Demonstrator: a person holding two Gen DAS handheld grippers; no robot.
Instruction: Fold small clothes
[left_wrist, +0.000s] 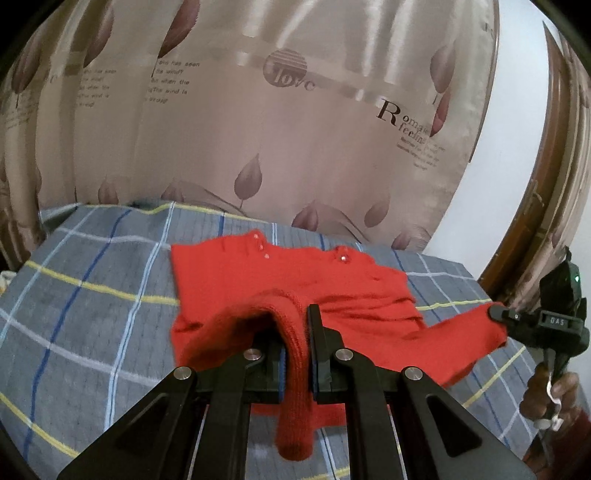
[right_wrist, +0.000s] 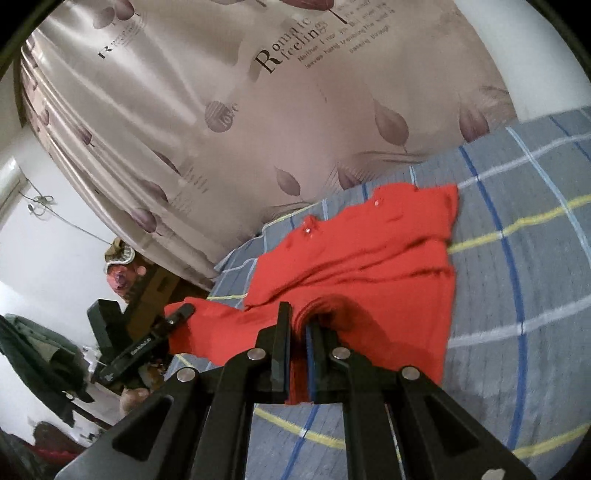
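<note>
A: Where is the sweater (left_wrist: 295, 291)?

B: On the bed (left_wrist: 92, 295). Both tools, left (left_wrist: 295, 354) and right (right_wrist: 299, 347), are clamped on its near hem.

A: Handling?

B: Probably soft, light, droopy; edges grip best. Only the right view shows room clutter (right_wrist: 40, 354).
</note>
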